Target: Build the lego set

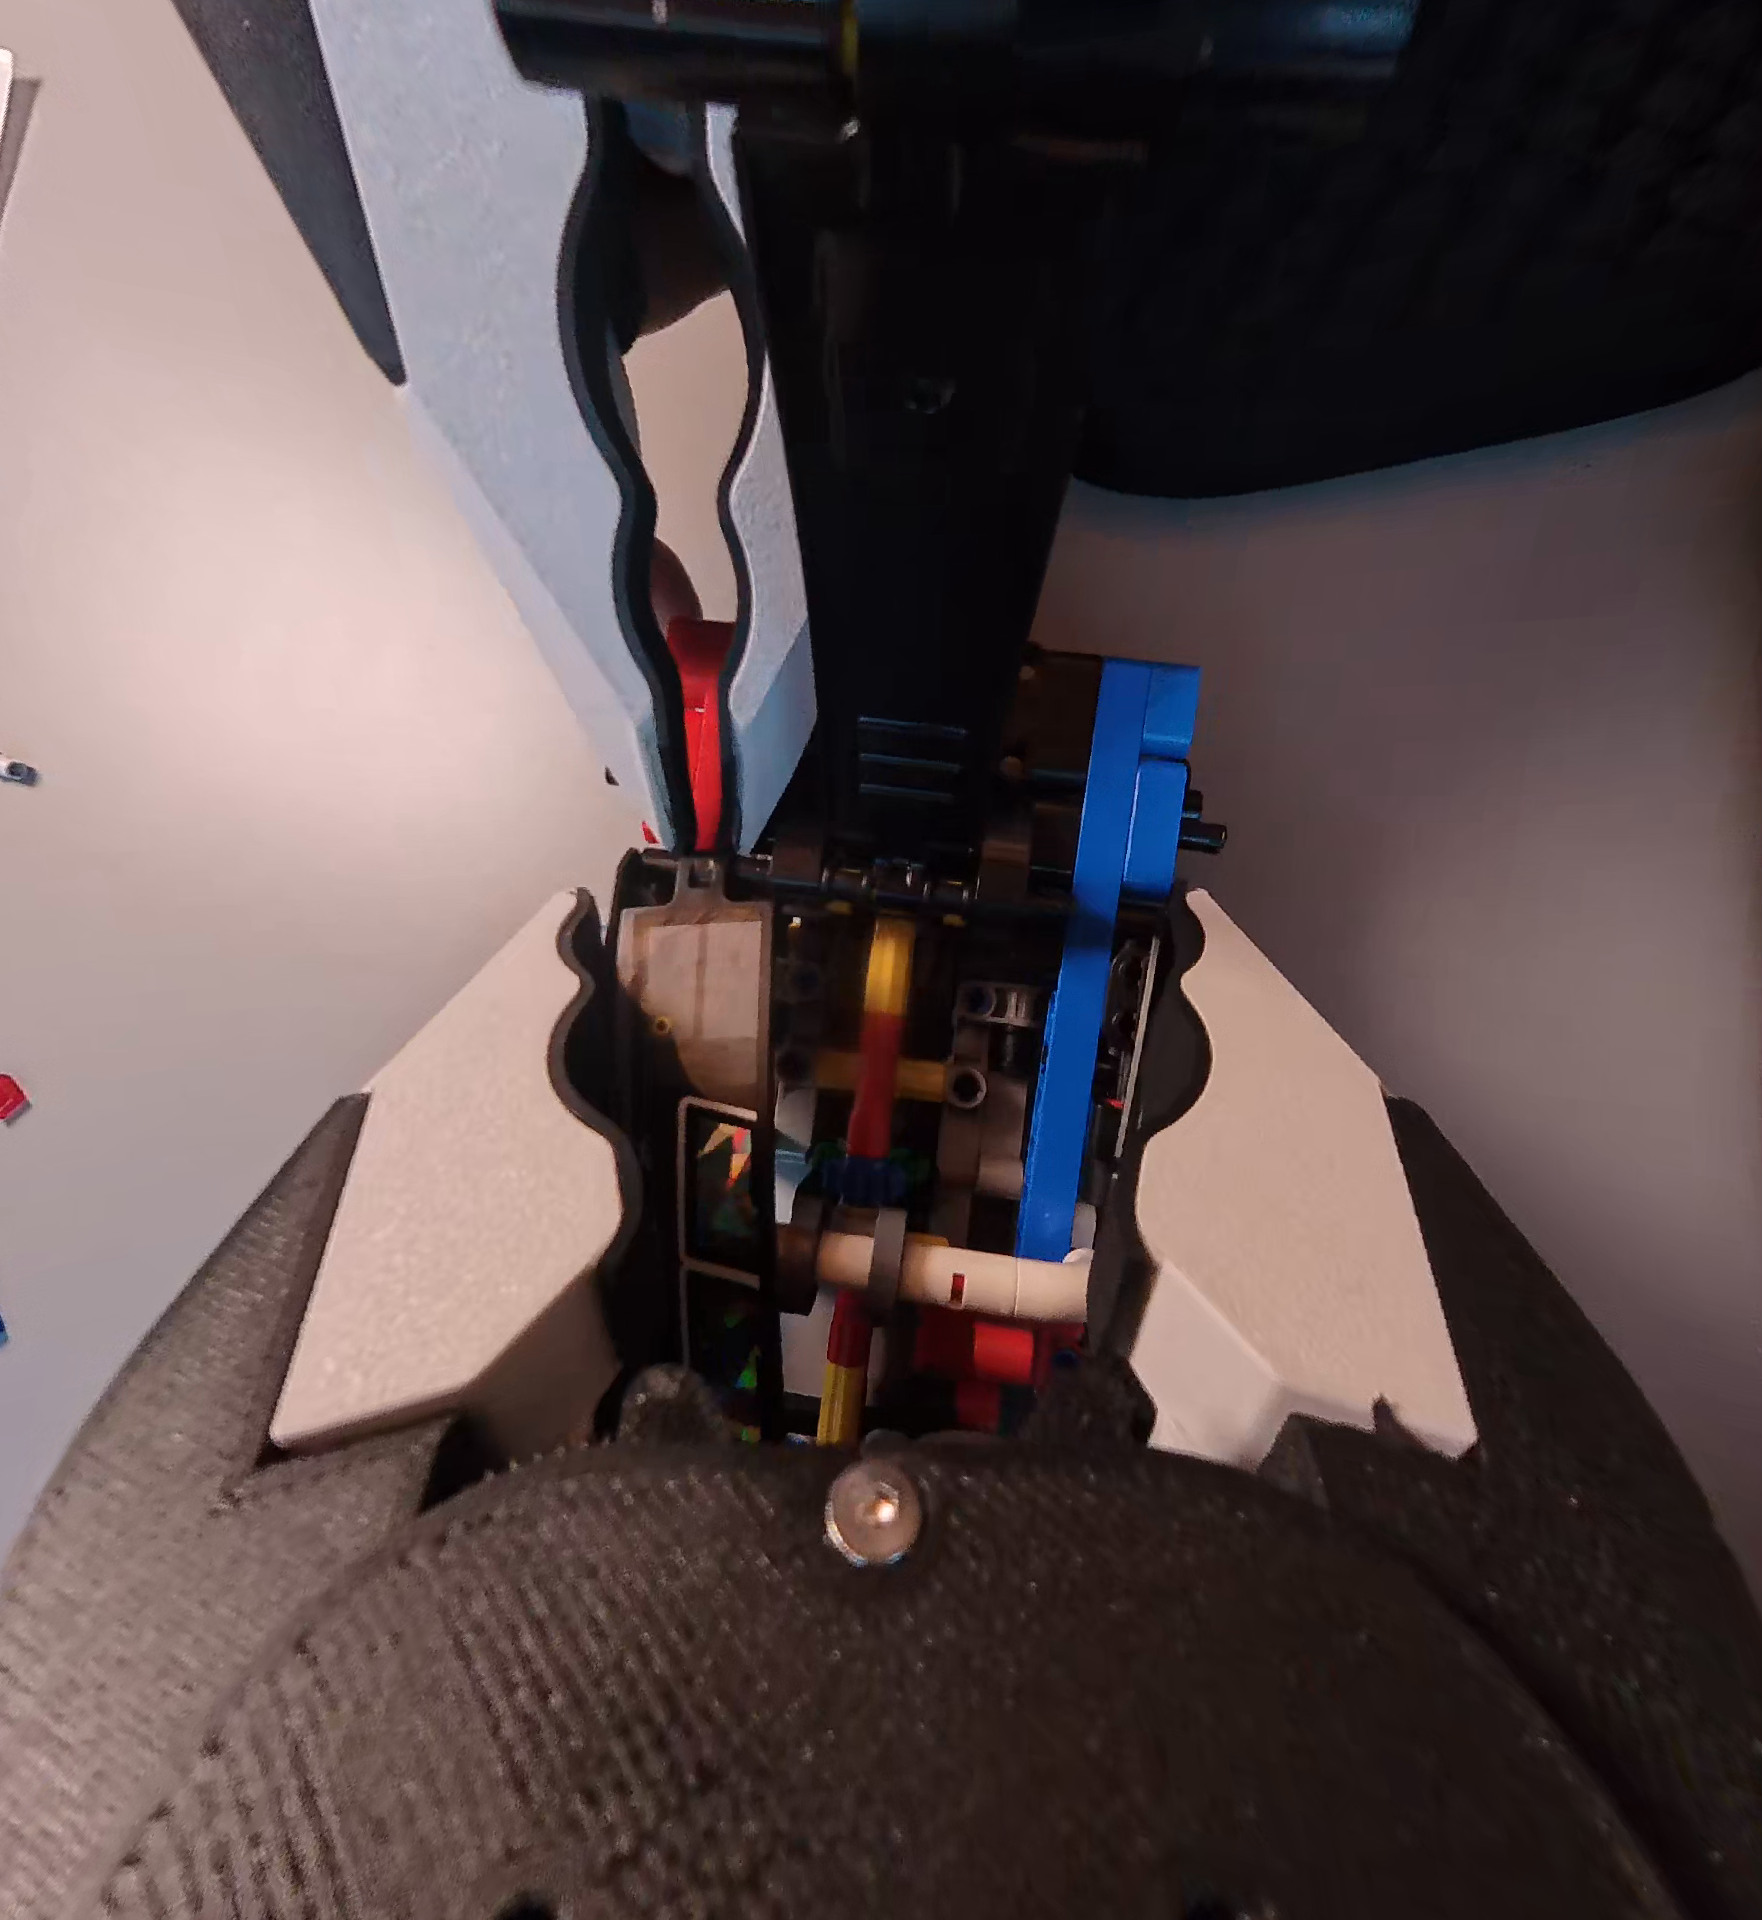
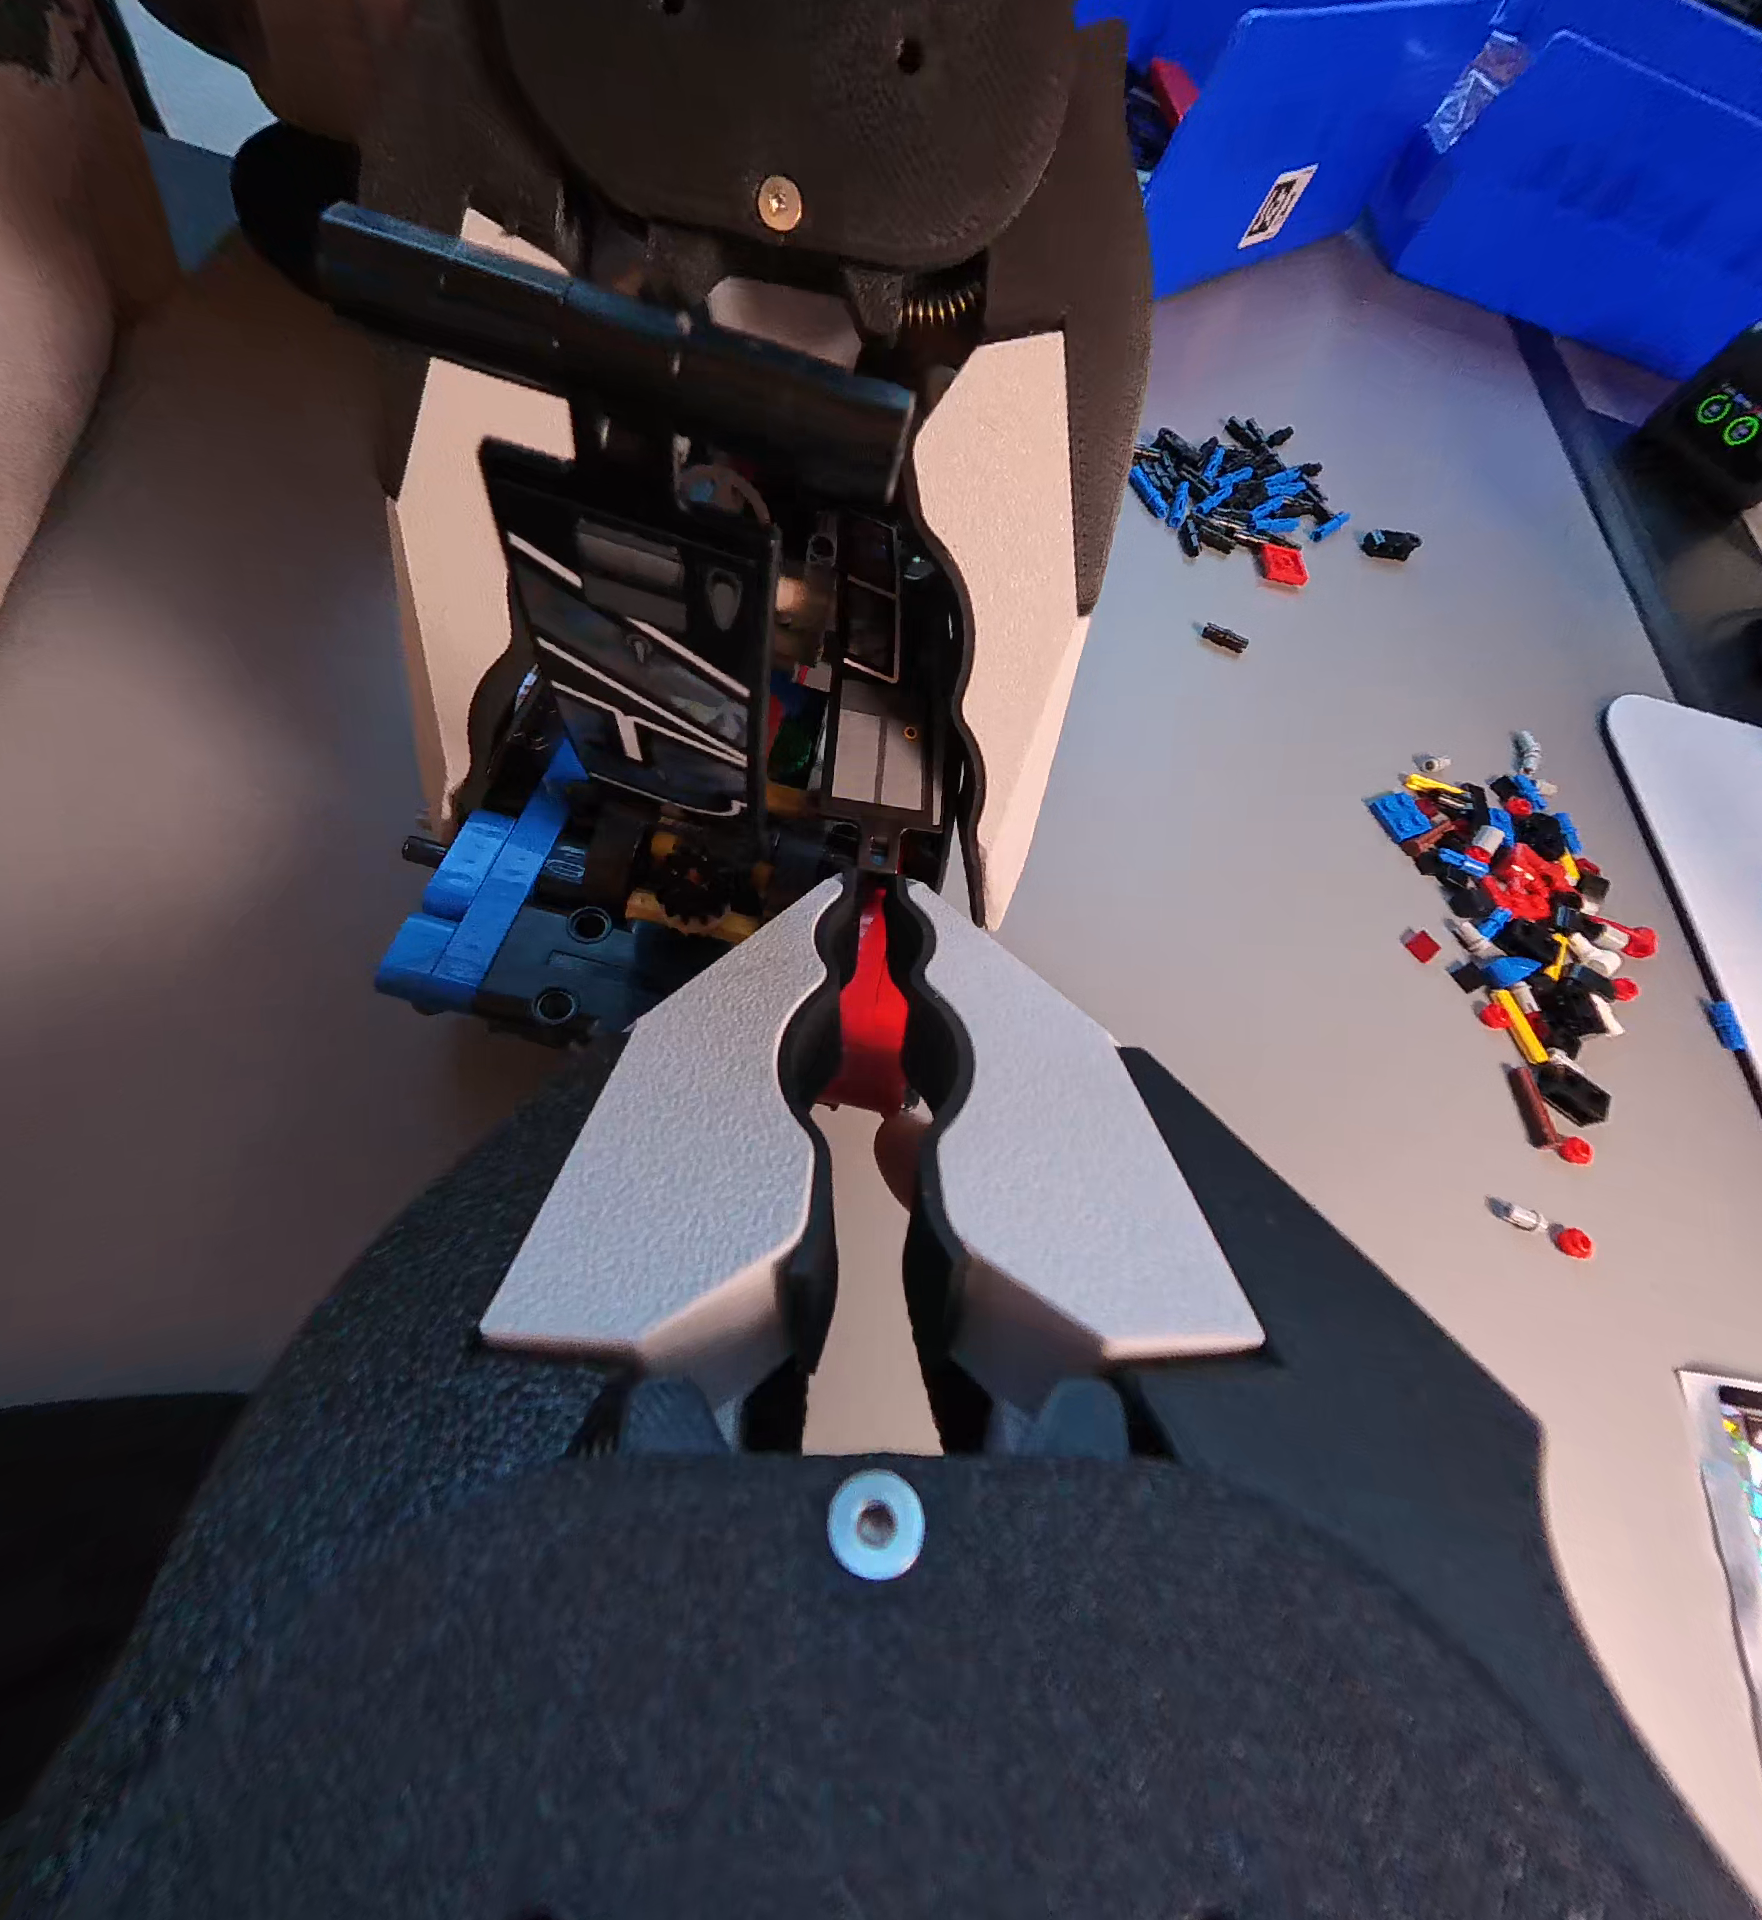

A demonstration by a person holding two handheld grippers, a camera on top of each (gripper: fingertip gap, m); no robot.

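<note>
Right wrist view: right tool (image 2: 869,894) clamps red piece (image 2: 861,1023) at part-built model (image 2: 648,707), left tool (image 1: 882,914) clamping model; loose bricks (image 2: 1511,935) remain on table (image 2: 1220,831).

plastic, rubber and shiny foil under my tongs

my right gripper (image 2: 872,883) is showing matt, grainy grey plastic fingers (image 2: 690,1143) lined with smooth black rubbery pads, pinching a glossy red plastic piece (image 2: 861,997); my left gripper (image 1: 877,914) is clamping the glossy plastic model (image 1: 960,1091), its holographic stickers (image 1: 721,1174) glinting over the smooth matt table (image 2: 1272,779).
</note>
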